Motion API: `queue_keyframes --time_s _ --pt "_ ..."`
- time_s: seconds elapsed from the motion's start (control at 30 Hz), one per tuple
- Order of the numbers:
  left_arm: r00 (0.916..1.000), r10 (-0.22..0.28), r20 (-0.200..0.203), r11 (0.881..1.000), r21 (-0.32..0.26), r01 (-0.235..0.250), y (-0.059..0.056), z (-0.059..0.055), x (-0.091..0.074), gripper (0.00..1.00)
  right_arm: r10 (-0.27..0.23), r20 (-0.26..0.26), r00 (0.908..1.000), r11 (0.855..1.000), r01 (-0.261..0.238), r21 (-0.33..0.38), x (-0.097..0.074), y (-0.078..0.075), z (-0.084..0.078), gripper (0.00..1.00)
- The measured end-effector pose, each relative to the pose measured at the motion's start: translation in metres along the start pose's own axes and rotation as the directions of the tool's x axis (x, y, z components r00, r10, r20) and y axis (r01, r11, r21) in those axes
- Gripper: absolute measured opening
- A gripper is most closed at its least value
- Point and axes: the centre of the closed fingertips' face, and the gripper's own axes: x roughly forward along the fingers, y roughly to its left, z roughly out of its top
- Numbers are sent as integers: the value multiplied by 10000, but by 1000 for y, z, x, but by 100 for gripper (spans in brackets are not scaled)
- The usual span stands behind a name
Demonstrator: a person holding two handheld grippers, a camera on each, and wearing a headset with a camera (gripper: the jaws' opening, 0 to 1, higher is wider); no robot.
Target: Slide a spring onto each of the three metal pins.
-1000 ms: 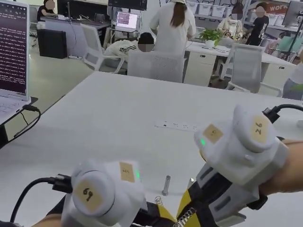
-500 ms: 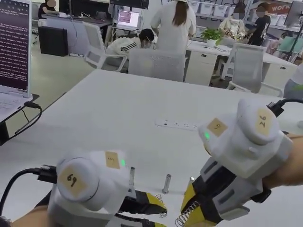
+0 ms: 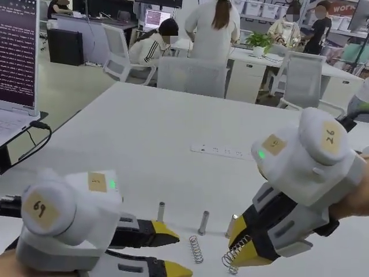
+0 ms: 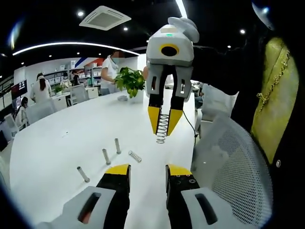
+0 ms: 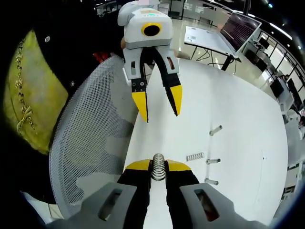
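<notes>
1. An open office: a long white table [image 3: 144,138] with a laptop [image 3: 17,57] at its left edge, a power strip [image 3: 222,152] further up, and people at desks behind.
2. Three metal pins stand upright in a row on the table: the left pin [image 3: 161,211], the middle pin [image 3: 203,222] and the right pin [image 3: 232,224]. As far as I can see, all three are bare. A loose spring [image 3: 196,249] lies flat on the table just in front of the middle pin.
3. The right gripper [image 5: 158,166] has its jaws almost closed. They pinch the upper coils of a held spring [image 4: 162,128], which sticks out past the tips in line with the jaws, above the table near the right pin.
4. The left gripper [image 4: 148,171] has its jaws parted, with nothing between them. It hovers near the loose spring.
5. The step in hand looks like threading the held spring onto a pin, probably the right one.
   - Turn the spring upright and centre its open lower end over the pin top.
   - Lower it straight, and let go only once several coils are round the pin.
   - A tilted approach would likely catch a coil on the pin's rim, or bend the spring.
6. In the head view the right gripper covers the lower part of the right pin, and the held spring's free end is hard to make out. I count only two springs.
</notes>
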Motion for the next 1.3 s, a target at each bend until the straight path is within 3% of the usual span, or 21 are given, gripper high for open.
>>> queue_keyframes --time_s 0.33,0.67,0.8,1.3 --pt "9989 461 99 9985 -308 -458 3 -7 -11 25 -188 -294 9994 9995 180 -266 -7 -20 5 8" --pt "9976 677 146 9966 -474 -670 5 -9 -16 25 -447 -495 9978 9976 419 -549 -10 -54 18 8" --pt "9969 775 150 9956 -531 -766 6 -10 -18 25 -557 -687 9961 9961 508 -715 -7 -71 24 8" --pt "9946 1018 199 9920 -769 -1000 9 -18 -23 24 -567 -1448 9878 9918 390 -1218 21 -112 39 8"
